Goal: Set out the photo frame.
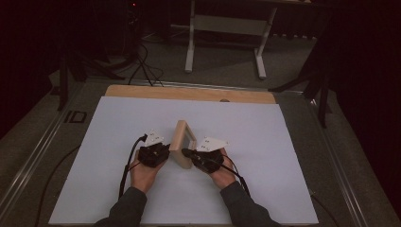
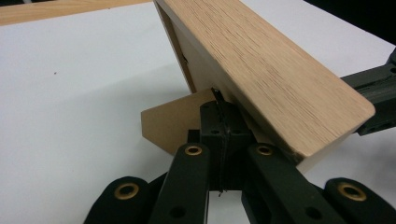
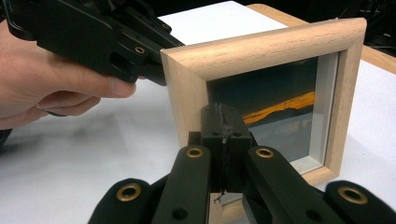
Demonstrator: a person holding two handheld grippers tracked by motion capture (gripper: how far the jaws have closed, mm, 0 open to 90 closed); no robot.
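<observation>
Wooden picture frame (image 1: 181,143) stands upright btwn the 2 grippers. Left gripper (image 2: 219,109) jaws pressed together at its back stand (image 2: 170,123); right gripper (image 3: 223,122) jaws together vs its front glass.

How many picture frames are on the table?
1. A single wooden picture frame stands near the middle of the white table, between the left gripper and the right gripper. Its glass front faces the right gripper. Nothing seems to hide another.
</observation>
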